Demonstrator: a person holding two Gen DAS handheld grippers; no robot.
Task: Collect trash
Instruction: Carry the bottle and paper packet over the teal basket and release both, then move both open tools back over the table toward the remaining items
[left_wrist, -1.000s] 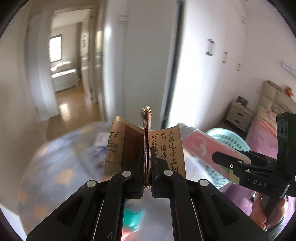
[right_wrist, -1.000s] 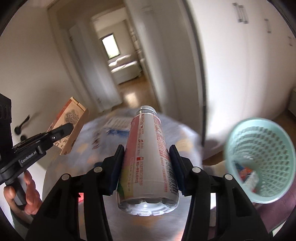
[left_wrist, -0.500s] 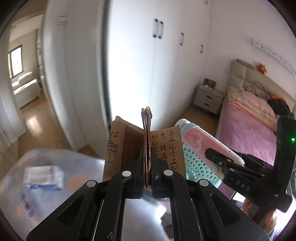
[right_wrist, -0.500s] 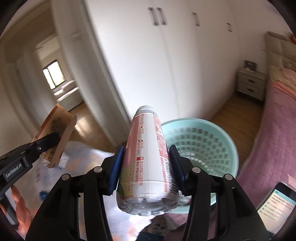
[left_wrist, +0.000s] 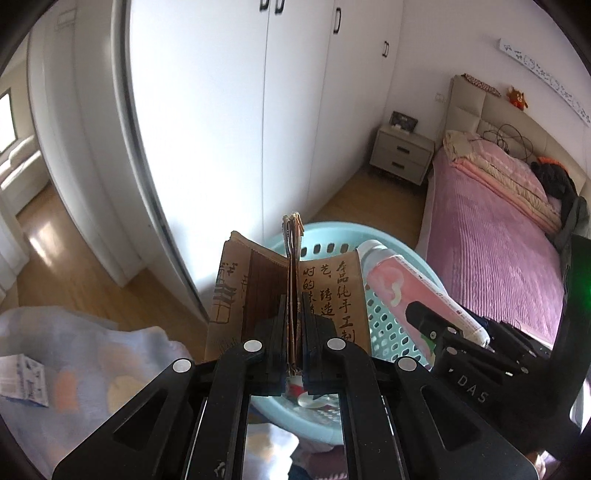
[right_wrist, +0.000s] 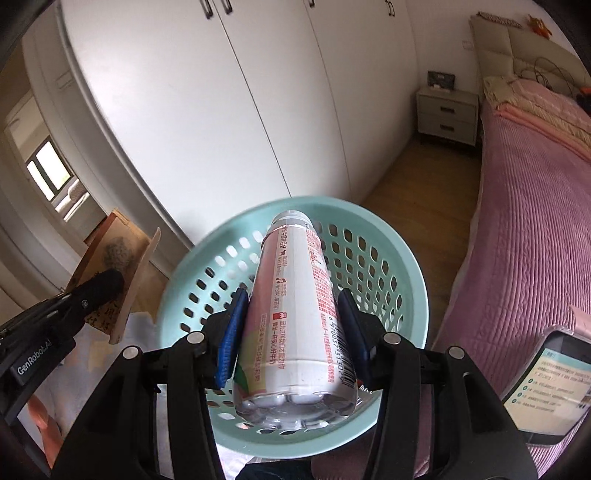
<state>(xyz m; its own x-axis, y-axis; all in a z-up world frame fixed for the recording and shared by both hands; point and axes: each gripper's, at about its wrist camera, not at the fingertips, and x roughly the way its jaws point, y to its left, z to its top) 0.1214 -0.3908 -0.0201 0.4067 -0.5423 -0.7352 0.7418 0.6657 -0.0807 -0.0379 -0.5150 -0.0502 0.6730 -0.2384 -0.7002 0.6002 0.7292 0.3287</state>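
Left gripper (left_wrist: 294, 325): jaws narrow, clamped on the central fold of a brown paper box (left_wrist: 288, 291); also seen from the right wrist view at far left (right_wrist: 99, 295).
Brown paper box: flattened cardboard with black Chinese characters; panels splay to either side of the jaws, fold edge upright above them; held in the air.
Right gripper (right_wrist: 291, 332): jaws spread to bottle width, blue pads (right_wrist: 231, 339) pressed on both sides of a plastic bottle (right_wrist: 295, 314).
Plastic bottle: pink and white label with red print, cap end pointing away from the jaws, clear base toward the camera; lying along the jaw axis; in the left wrist view just right of the box (left_wrist: 413, 288).
Basket (right_wrist: 402, 266): pale green plastic, perforated wall, round rim; directly beyond and below the right jaws, bottle held over its opening. In the left wrist view (left_wrist: 391, 325) behind and below the box, a few items at its bottom, too obscured to name.
Counter (left_wrist: 92, 354): patterned light cloth, left of and below the left jaws; small printed paper packet (left_wrist: 24, 374) lying on it at far left.
Bed (right_wrist: 535, 221): pink cover, right of both jaws.
Phone (right_wrist: 543, 387): lit screen, lower right of the right jaws.
Wardrobe (right_wrist: 258, 92): white doors, beyond the basket.
Nightstand (left_wrist: 402, 157): two drawers, beside the bed head.
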